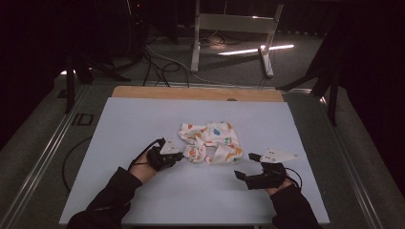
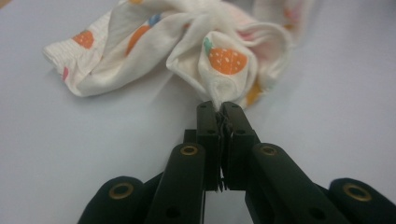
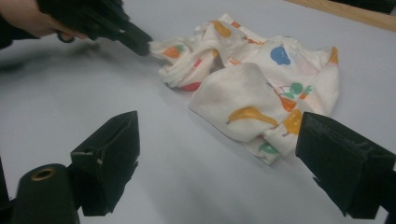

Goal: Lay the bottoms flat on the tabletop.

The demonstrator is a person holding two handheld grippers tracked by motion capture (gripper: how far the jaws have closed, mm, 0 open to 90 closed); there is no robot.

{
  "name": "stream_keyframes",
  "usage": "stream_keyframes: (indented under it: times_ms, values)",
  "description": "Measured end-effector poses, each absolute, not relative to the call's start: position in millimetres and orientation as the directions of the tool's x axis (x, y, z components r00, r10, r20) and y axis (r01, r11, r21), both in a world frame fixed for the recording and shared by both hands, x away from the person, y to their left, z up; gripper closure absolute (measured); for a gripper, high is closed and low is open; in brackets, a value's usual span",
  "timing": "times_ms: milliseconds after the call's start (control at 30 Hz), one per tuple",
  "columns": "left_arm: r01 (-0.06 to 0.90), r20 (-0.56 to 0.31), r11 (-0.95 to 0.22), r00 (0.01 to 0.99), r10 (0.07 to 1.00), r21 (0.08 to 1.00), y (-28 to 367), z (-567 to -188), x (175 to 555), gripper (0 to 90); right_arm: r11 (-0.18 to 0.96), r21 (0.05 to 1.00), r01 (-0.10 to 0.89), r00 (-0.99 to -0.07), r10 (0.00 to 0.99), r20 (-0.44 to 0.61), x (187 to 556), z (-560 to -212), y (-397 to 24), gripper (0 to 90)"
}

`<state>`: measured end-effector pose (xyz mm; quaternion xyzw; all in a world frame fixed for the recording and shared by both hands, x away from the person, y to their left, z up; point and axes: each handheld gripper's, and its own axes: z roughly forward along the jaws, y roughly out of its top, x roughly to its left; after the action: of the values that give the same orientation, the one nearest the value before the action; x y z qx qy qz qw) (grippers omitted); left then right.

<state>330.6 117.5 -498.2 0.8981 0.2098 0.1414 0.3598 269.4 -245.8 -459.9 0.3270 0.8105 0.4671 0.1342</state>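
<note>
My left claw [image 2: 219, 108] is pressed together on a fold at the near-left edge of the crumpled fruit-print cloth [image 1: 210, 142], which lies mid-worktop [image 1: 143, 124]. My right claw [image 1: 244, 164] hangs spread, just off the cloth's right side, nothing between its jaws. Step in hand, as I judge it: securing corners to spread the cloth. Next: bring the right claw onto the near-right edge, pinch one layer, then pull apart.

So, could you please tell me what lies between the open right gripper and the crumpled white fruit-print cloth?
Nothing: in the right gripper view, bare pale table separates the right gripper from the crumpled white fruit-print cloth.
</note>
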Motion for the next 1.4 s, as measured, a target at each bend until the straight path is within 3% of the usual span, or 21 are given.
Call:
stream_keyframes:
  times_ms: [500, 1100, 1167, 1300, 1400]
  values:
    - [0.266, 0.078, -0.633, 0.884, 0.461, 0.727, 159.7, -475.0, 266.2, 87.6, 0.334, 0.852, 0.403, -0.741, 0.665, 0.089, 256.2, -454.6, -255.5, 14.0]
    - [0.356, -0.016, -0.656, 0.886, 0.464, 0.665, 203.6, -500.3, 232.3, 84.6, 0.343, 0.847, 0.407, -0.746, 0.660, 0.091, 250.9, -454.7, -252.8, 14.1]
    - [0.362, -0.018, -0.660, 0.885, 0.466, 0.658, 205.7, -503.3, 231.5, 77.0, 0.339, 0.848, 0.407, -0.744, 0.662, 0.093, 251.1, -454.9, -252.8, 14.0]
    - [0.366, -0.028, -0.638, 0.879, 0.475, 0.677, 202.7, -502.1, 228.4, 34.5, 0.340, 0.848, 0.407, -0.743, 0.664, 0.090, 251.4, -455.3, -253.5, 14.0]
    - [0.347, -0.037, -0.609, 0.886, 0.461, 0.714, 197.9, -495.4, 226.4, 19.9, 0.339, 0.846, 0.411, -0.741, 0.665, 0.093, 252.0, -456.4, -254.1, 14.0]
